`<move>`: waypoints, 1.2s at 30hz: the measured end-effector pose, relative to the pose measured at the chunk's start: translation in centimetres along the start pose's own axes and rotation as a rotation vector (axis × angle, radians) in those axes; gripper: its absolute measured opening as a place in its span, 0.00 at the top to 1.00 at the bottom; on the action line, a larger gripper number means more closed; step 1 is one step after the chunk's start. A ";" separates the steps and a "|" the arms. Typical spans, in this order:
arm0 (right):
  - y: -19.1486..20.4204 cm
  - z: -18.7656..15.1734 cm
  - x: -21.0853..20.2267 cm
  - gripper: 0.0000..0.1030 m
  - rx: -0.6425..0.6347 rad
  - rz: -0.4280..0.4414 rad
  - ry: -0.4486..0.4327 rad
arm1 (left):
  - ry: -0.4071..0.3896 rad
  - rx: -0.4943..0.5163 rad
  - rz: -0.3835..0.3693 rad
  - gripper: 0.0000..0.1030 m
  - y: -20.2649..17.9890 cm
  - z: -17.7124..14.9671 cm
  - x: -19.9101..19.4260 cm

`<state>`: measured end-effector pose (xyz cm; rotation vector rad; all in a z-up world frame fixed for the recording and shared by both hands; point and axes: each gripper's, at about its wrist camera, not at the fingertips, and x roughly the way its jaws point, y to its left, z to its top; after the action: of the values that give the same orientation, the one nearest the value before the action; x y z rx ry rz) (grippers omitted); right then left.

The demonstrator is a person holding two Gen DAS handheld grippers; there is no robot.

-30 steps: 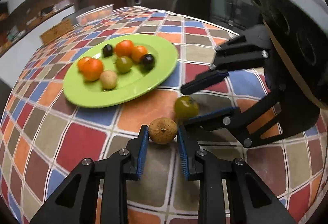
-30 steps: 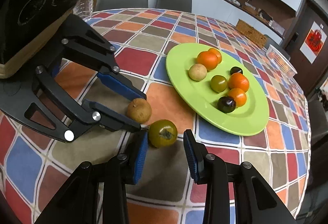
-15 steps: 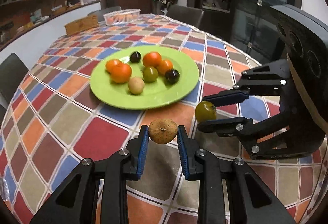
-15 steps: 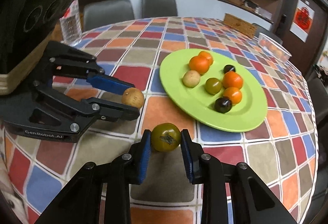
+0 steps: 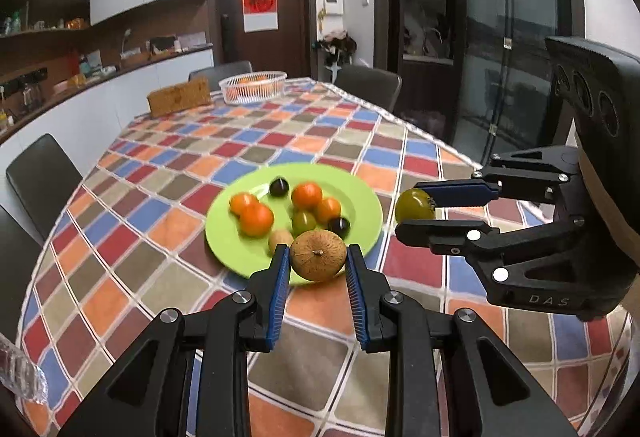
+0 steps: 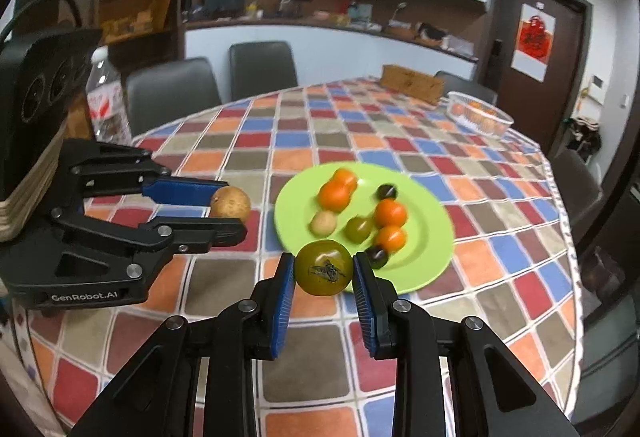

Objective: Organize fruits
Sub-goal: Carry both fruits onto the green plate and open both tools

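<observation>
Aloft now: my left gripper (image 5: pixel 318 269) jaws pinch a brown fruit (image 5: pixel 318 255); right gripper (image 6: pixel 324 279) jaws pinch a green tomato (image 6: pixel 324 268), near the green plate (image 5: pixel 360 197).

Your left tongs (image 5: pixel 318 269) and right tongs (image 6: pixel 324 271) are matt black plastic with bright metal pivot pins; their blue pads (image 5: pixel 279 289) look ribbed and rubbery. The brown fruit (image 5: pixel 318 255) you grip has a dull, rough, finely speckled skin; the green tomato (image 6: pixel 324 267) is smooth and glossy. The green plate (image 5: pixel 360 197) has a smooth sheen, probably plastic, though blur hides detail. A checked cloth (image 5: pixel 160 221) covers your worktop, matt and woven-looking.
</observation>
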<state>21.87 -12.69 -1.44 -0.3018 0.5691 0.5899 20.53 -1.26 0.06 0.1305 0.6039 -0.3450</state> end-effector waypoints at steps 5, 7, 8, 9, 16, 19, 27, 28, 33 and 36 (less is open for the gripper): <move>-1.0 1.2 -1.1 0.71 0.051 -0.045 -0.043 | -0.027 -0.002 0.011 0.73 0.1 2.0 -0.2; -1.3 1.7 -1.4 0.71 0.067 -0.058 -0.057 | -0.032 -0.008 0.011 0.73 0.2 2.6 -0.1; -1.5 2.0 -1.4 0.71 0.074 -0.065 -0.062 | -0.034 -0.011 0.012 0.73 0.3 2.9 0.0; -1.7 2.2 -1.4 0.71 0.080 -0.072 -0.068 | -0.038 -0.013 0.014 0.73 0.4 3.3 0.1; -3.3 4.0 -0.5 0.71 0.101 -0.100 -0.080 | -0.050 -0.019 0.027 0.73 1.4 5.6 1.6; -4.1 4.6 0.4 0.71 0.115 -0.107 -0.072 | -0.044 -0.027 0.026 0.73 1.9 6.3 2.7; -7.0 5.2 3.4 0.71 0.189 -0.114 -0.034 | -0.004 -0.057 0.015 0.73 3.2 7.4 6.2; -7.3 5.2 3.8 0.71 0.196 -0.117 -0.029 | 0.002 -0.061 0.013 0.73 3.4 7.4 6.7; -8.8 5.4 5.9 0.71 0.224 -0.121 -0.002 | 0.049 -0.089 -0.001 0.73 4.3 7.6 9.6; -9.7 5.3 7.3 0.71 0.240 -0.118 0.020 | 0.081 -0.104 -0.010 0.73 4.9 7.7 11.5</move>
<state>34.90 -14.93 -0.39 -0.1137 0.6306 0.3997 35.17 -1.57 -0.19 0.0417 0.7010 -0.3180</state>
